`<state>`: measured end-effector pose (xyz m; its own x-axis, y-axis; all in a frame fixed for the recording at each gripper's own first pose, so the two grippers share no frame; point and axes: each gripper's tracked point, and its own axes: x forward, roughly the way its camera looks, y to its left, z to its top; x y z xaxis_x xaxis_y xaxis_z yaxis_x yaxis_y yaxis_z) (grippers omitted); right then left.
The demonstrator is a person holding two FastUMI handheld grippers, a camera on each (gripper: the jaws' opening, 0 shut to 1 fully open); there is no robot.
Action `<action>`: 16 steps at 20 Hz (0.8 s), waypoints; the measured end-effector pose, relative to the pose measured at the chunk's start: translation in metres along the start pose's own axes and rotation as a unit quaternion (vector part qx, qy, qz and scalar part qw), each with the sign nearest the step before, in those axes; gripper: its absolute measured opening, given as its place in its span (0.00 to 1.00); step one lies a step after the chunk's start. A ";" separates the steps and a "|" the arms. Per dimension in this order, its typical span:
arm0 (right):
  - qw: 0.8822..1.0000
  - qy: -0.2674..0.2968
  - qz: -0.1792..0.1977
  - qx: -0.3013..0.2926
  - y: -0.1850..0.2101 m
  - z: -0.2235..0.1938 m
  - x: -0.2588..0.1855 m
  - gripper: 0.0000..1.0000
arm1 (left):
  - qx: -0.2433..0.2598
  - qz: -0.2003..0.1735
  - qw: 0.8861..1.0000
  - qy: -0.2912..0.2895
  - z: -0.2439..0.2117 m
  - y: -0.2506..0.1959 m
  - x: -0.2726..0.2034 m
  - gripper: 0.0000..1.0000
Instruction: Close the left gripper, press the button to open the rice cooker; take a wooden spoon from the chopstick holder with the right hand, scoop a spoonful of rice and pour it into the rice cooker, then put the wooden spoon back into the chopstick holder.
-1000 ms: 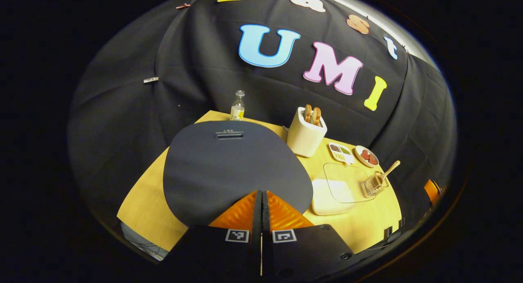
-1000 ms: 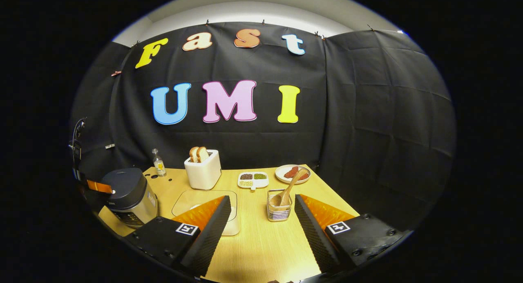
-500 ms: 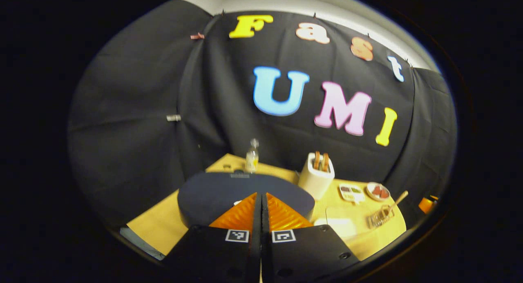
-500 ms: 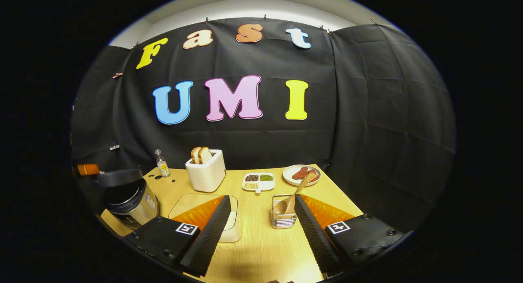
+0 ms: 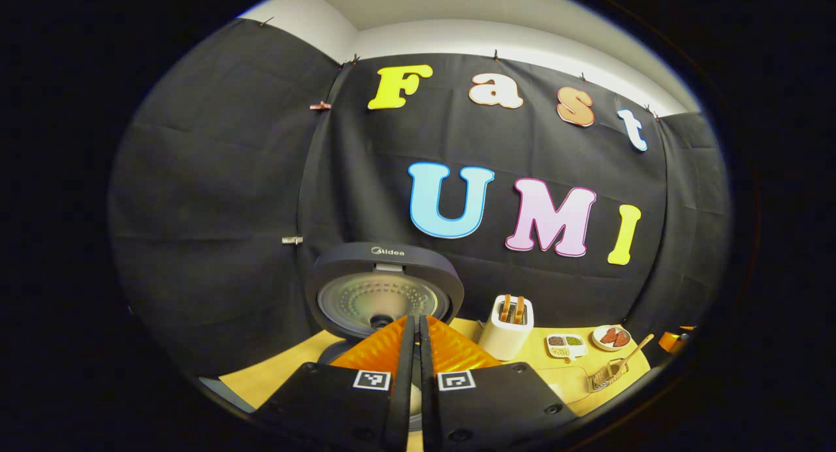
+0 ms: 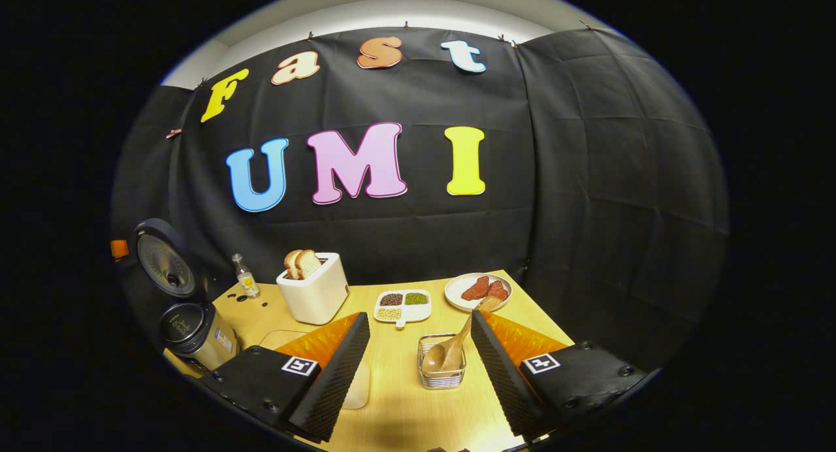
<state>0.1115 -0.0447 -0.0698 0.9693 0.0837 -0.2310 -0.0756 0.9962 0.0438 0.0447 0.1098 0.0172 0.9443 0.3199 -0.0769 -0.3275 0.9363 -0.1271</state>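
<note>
Left tongs together, right tongs apart; lower centre, I risk toppling the chopstick holder grabbing the wooden spoon.

On the worktop there was one rice cooker, one small bottle, one toaster holding two bread slices, one three-part dish, one plate, one wire chopstick holder and one wooden spoon.
</note>
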 end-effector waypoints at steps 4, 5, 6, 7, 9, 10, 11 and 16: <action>0.999 0.023 -0.016 0.024 -0.025 -0.013 0.027 0.97 | 0.010 0.005 0.999 0.031 -0.026 -0.013 -0.009 0.22; 0.999 0.030 -0.021 0.031 -0.031 -0.017 0.033 0.98 | 0.012 0.004 0.999 0.036 -0.029 -0.016 -0.012 0.34; 0.998 0.036 -0.024 0.041 -0.035 -0.022 0.039 0.99 | 0.012 0.001 0.999 0.041 -0.032 -0.022 -0.013 0.46; 0.998 0.041 -0.024 0.050 -0.038 -0.026 0.046 0.99 | 0.010 -0.003 0.999 0.049 -0.040 -0.029 -0.012 0.58; 0.996 0.054 -0.019 0.066 -0.042 -0.037 0.062 0.98 | 0.003 0.000 0.998 0.061 -0.047 -0.038 -0.015 0.77; 0.995 0.063 -0.020 0.070 -0.044 -0.044 0.071 0.98 | 0.001 0.003 0.998 0.068 -0.049 -0.042 -0.015 0.81; 0.994 0.071 -0.020 0.075 -0.048 -0.050 0.078 0.99 | 0.004 0.010 0.997 0.074 -0.056 -0.046 -0.015 0.89; 0.987 0.106 -0.025 0.117 -0.060 -0.077 0.117 0.99 | 0.025 0.023 0.995 0.095 -0.073 -0.068 -0.027 0.96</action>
<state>0.2116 -0.0924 -0.1743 0.8976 0.0621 -0.4363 0.0515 0.9685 0.2438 0.0393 0.0273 -0.0439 0.9035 0.3344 -0.2683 -0.3645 0.9285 -0.0704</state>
